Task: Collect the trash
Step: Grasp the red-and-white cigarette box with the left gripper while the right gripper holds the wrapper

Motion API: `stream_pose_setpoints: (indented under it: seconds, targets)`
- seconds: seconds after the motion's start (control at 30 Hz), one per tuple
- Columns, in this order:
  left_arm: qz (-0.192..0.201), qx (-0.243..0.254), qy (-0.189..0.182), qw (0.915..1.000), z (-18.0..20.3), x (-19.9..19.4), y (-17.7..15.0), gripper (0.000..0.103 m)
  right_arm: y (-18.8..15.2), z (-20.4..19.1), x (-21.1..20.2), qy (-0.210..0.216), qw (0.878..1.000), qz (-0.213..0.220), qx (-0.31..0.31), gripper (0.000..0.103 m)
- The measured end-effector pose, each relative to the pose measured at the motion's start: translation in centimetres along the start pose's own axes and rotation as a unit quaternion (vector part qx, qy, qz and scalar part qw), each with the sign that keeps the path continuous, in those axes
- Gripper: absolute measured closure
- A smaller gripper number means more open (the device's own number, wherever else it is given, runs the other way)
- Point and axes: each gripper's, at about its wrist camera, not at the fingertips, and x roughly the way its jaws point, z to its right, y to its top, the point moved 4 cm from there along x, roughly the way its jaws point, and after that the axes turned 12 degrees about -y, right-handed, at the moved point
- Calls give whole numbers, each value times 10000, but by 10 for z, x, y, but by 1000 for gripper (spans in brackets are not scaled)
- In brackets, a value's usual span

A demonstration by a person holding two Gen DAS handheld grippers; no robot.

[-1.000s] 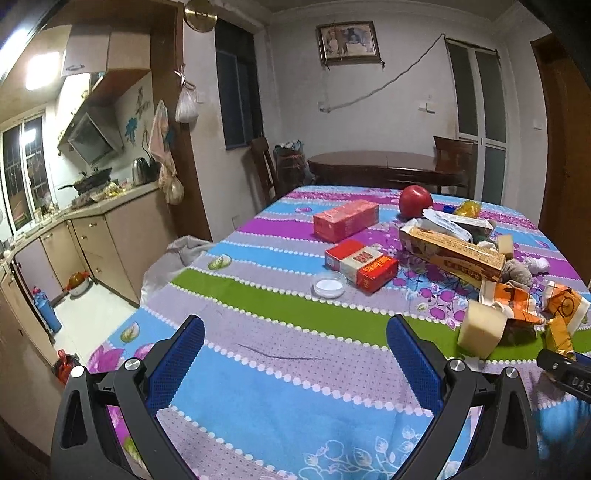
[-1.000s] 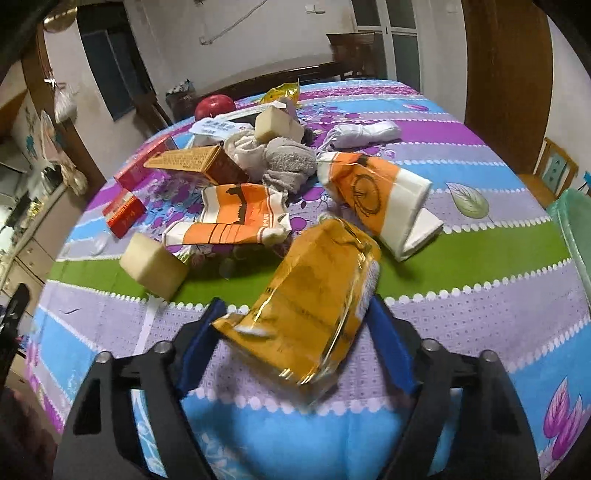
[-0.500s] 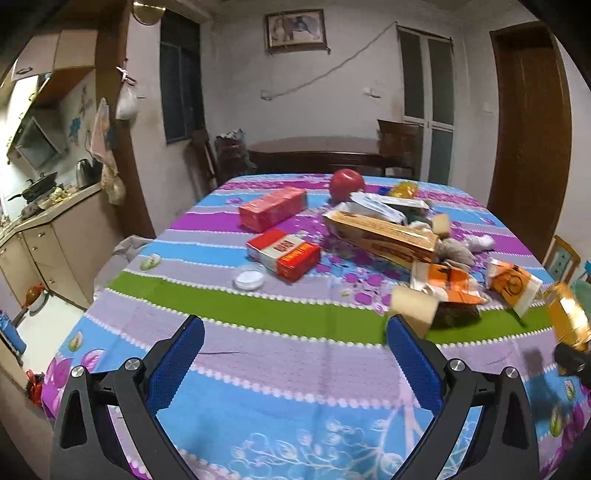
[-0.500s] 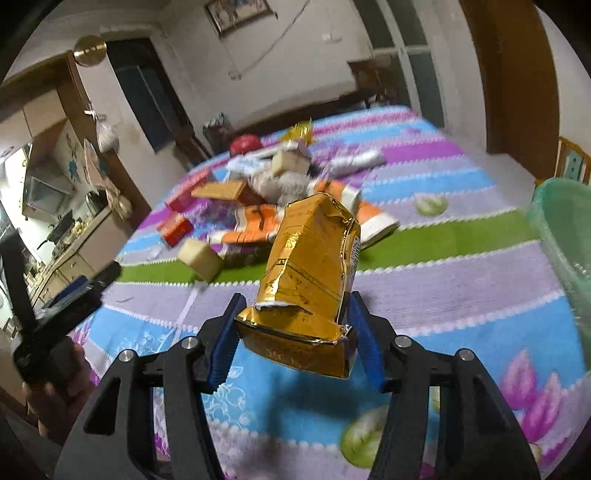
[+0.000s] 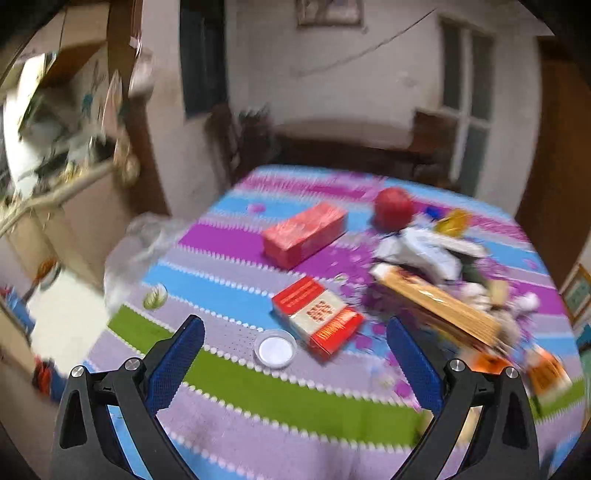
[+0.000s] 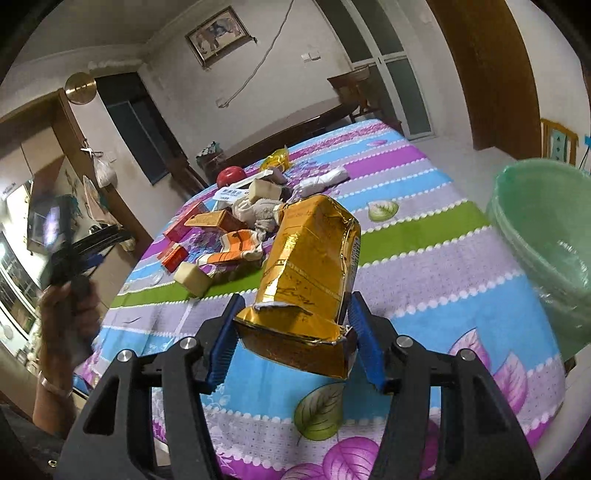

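Early going: right gripper (image 6: 291,334) clamped on gold foil bag (image 6: 314,273), lifted off table (image 6: 424,258), beside green-lined bin (image 6: 546,236); left gripper (image 5: 295,363) wide open, empty; litter pile (image 6: 251,218) uncollected.

Bin (image 6: 546,236) right of table (image 6: 424,295), litter pile (image 6: 251,218) probably mid-table, apple (image 6: 231,176) behind it

Pretty lived-in kitchen-dining room: off-white walls (image 6: 280,74), a framed picture (image 6: 216,35) hung up high, and a dark window (image 6: 136,133) on the left. Dark wooden table (image 6: 295,127) and chair (image 6: 354,90) sit at the back by pale glazed doors (image 6: 399,74). Kitchen counter and cabinets (image 5: 62,221) run along the left.
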Motion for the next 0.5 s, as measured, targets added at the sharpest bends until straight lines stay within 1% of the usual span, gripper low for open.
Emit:
stream_pose_setpoints:
  seconds: [0.07, 0.13, 0.23, 0.33, 0.4, 0.5]
  targets:
    - [-345, -346, 148, 9987, -6, 32, 8, 4, -2, -3, 1, 91, 10000, -12, -12, 47]
    - [-483, -594, 170, 9969, -12, 51, 15, 4, -1, -6, 0, 142, 9999, 17, -64, 47]
    - [-698, -749, 409, 9939, -16, 80, 22, 4, 0, -7, -3, 178, 9998, 48, -100, 47]
    - [-1009, -1018, 369, 9890, -19, 104, 16, 4, -2, -5, -3, 193, 9998, 39, -75, 47]
    - [-1061, -1038, 466, 9878, -17, 113, 12, 4, -3, -4, -3, 208, 9998, 28, -55, 47]
    - [-1104, -928, 598, 9877, -11, 121, 6, 5, -4, -5, -3, 248, 9997, 34, -62, 47]
